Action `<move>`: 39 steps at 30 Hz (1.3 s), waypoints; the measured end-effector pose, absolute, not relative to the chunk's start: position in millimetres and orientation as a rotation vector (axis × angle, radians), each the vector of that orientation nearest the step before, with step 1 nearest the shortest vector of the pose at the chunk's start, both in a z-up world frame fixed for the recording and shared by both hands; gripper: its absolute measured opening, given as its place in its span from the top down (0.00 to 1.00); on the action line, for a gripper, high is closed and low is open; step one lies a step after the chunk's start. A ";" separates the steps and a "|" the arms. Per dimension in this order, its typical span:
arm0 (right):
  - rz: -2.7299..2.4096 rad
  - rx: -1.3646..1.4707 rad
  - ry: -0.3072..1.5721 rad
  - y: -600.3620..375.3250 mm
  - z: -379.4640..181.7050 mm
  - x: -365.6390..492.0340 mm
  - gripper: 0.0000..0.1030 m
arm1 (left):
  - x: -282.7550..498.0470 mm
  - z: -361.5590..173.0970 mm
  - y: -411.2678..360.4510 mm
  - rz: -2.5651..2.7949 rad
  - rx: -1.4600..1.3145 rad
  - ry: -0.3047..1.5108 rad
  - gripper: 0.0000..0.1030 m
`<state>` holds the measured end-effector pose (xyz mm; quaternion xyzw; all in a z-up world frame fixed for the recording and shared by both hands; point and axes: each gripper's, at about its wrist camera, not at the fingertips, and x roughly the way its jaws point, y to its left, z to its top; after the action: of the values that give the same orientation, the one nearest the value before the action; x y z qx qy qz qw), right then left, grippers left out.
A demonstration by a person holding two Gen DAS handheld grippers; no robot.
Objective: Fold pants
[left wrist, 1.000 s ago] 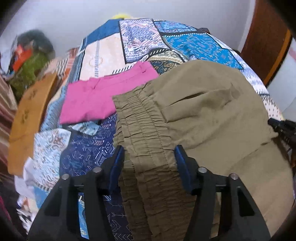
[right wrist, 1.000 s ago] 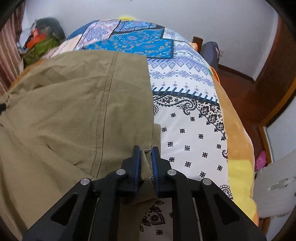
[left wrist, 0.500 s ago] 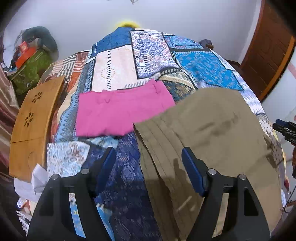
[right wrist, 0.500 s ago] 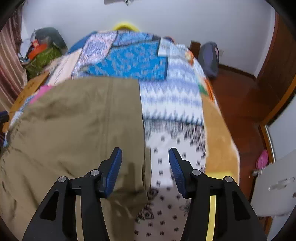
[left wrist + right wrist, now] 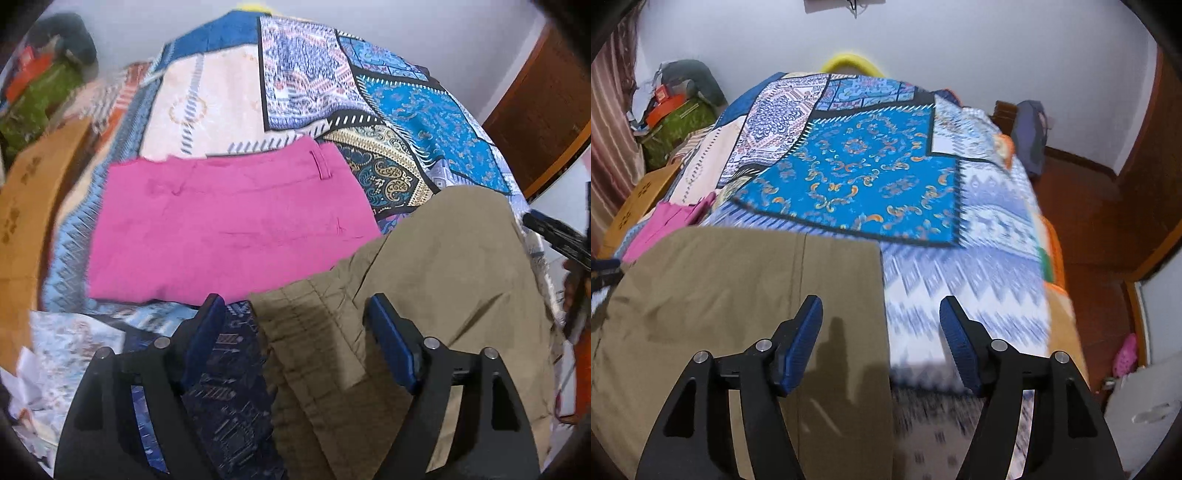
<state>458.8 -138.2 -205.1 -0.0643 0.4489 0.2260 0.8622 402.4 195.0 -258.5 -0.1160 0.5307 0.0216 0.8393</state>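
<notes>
Left gripper (image 5: 295, 325): jaws spread wide, gripping nothing, poised above the gathered elastic waistband of the olive pants (image 5: 443, 280). Right gripper (image 5: 881, 328): jaws likewise wide apart, empty, over the garment's opposite edge (image 5: 738, 295).

Olive pants: lying flat on the patchwork bedspread (image 5: 857, 166), folded into a broad block; long axis runs across the bed, waistband toward the left gripper, straight edge toward the right. Khaki-olive cloth, lightly creased, one lengthwise seam visible.

Pink garment (image 5: 229, 229): folded, flat, just beyond the waistband end; whether it touches cannot be told.
</notes>
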 end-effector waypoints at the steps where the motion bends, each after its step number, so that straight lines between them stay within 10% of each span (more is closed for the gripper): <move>1: 0.483 -0.114 0.954 -135.5 -211.4 468.4 0.40 | 402.9 -261.4 196.7 0.037 -0.269 1.124 0.22; 7: 0.518 -0.031 0.975 -120.1 -230.7 490.8 0.40 | 404.2 -267.8 198.9 -0.002 -0.302 1.118 0.26; 9: 0.534 -0.050 0.977 -111.5 -231.3 487.7 0.67 | 403.9 -266.0 197.9 -0.014 -0.303 1.114 0.33; 14: 0.478 -0.182 0.927 -106.3 -225.8 477.0 0.96 | 399.3 -245.8 183.7 0.072 -0.167 1.027 0.43; 39: 0.504 -0.059 0.626 -175.4 -66.6 375.1 0.98 | 345.2 -106.3 148.4 0.061 0.012 0.786 0.47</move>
<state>375.1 -175.4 -66.6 -0.0285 0.3044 0.2452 0.9200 345.2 148.4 -106.3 0.0058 0.3831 0.0297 0.9232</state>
